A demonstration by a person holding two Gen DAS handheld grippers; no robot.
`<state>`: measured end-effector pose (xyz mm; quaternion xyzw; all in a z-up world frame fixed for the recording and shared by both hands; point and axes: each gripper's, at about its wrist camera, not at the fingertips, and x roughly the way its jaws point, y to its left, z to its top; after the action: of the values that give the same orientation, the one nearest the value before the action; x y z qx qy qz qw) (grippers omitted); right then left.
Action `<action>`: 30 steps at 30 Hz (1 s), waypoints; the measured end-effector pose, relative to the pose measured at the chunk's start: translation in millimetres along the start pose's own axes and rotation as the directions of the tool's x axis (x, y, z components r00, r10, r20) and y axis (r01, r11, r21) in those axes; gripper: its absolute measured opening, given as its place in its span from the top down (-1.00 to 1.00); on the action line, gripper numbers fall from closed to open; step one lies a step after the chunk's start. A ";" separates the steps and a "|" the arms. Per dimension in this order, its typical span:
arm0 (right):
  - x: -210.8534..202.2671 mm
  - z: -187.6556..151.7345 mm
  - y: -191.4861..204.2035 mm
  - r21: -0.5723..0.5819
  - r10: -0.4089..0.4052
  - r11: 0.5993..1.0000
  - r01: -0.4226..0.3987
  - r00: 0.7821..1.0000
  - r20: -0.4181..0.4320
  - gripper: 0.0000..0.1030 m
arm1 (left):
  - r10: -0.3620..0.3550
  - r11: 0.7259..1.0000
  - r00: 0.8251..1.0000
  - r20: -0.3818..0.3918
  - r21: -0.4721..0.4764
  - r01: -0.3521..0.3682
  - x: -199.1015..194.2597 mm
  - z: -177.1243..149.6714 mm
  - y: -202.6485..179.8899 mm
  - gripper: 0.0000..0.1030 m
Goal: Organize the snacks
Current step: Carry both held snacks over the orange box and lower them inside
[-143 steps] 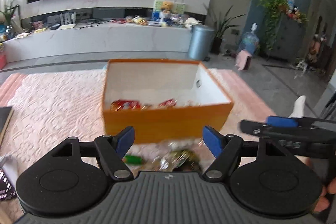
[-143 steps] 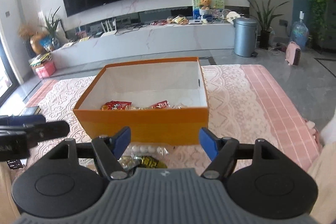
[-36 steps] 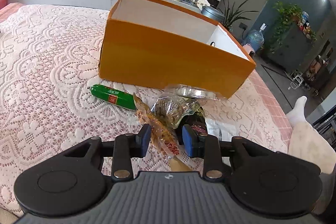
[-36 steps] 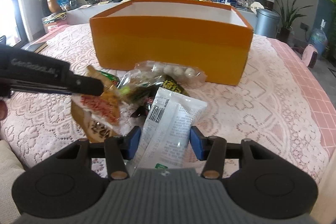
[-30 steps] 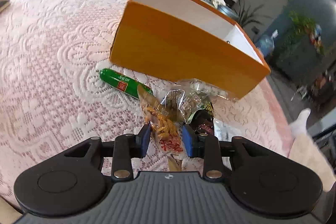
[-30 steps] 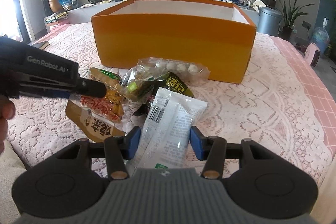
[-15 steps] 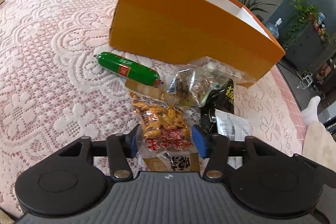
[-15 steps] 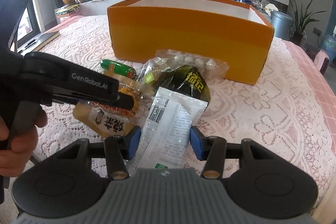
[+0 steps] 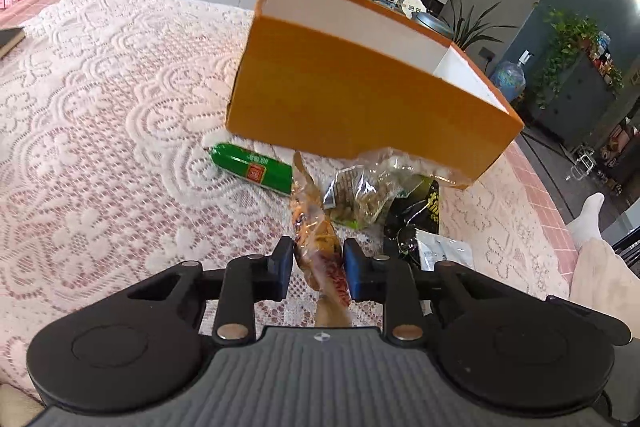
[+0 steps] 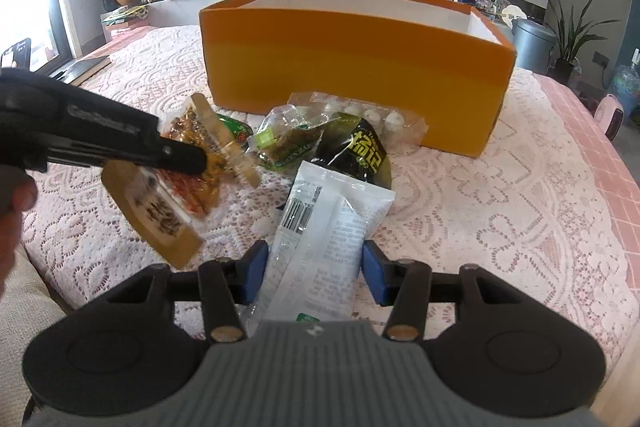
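Observation:
An orange box (image 9: 360, 95) with a white inside stands on the lace tablecloth; it also shows in the right wrist view (image 10: 352, 55). My left gripper (image 9: 318, 261) is shut on an orange-brown snack packet (image 9: 316, 243) and holds it tilted above the cloth; the right wrist view shows that packet (image 10: 168, 203) hanging from the left gripper (image 10: 176, 151). My right gripper (image 10: 314, 277) sits around a white packet (image 10: 324, 239) that lies on the cloth, and its jaws stand apart beside it. A green sausage (image 9: 252, 167), a clear green packet (image 9: 360, 199), a black packet (image 10: 360, 151) and a pack of white balls (image 10: 360, 115) lie before the box.
The lace cloth (image 9: 100, 115) spreads wide to the left of the box. A dark book (image 9: 10, 39) lies at the far left edge. A person's white-socked foot (image 9: 588, 215) is at the right. A TV console and plants stand behind.
My left gripper has closed on the orange-brown packet and lifted it off the cloth, turning it on edge. My right gripper has stayed around the white packet.

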<state>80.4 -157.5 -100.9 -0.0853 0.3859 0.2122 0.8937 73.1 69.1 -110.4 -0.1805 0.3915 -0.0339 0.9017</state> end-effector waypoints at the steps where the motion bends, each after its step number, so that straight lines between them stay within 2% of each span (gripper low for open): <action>1: -1.9 0.4 -0.3 0.000 -0.001 1.000 0.001 1.000 0.004 0.05 | 0.004 1.000 1.000 0.003 0.002 -0.004 -2.8 0.7 -0.2 0.44; 10: -21.7 6.6 -2.8 0.013 -0.016 1.000 0.015 0.999 0.051 0.05 | -0.031 0.999 0.997 0.075 0.013 0.031 -30.8 13.6 -5.6 0.48; 18: -40.0 33.1 -13.7 0.025 0.001 1.000 -0.004 0.995 0.104 0.05 | -0.036 0.998 0.989 0.145 0.062 0.027 -50.5 42.1 -16.3 0.49; 22: -47.8 61.1 -26.1 0.027 0.027 0.999 -0.030 0.991 0.132 0.05 | -0.052 0.994 0.984 0.172 0.099 0.035 -52.5 63.7 -24.2 0.49; 30: -42.5 134.8 -60.5 0.069 0.138 0.987 -0.148 0.982 0.127 0.05 | -0.103 0.983 0.973 0.207 0.170 0.067 -44.9 117.9 -44.4 0.50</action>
<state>169.5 -182.4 22.0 -0.0092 0.3436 0.2654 0.9008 130.2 72.0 10.5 -0.1257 0.2797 -0.0847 0.9480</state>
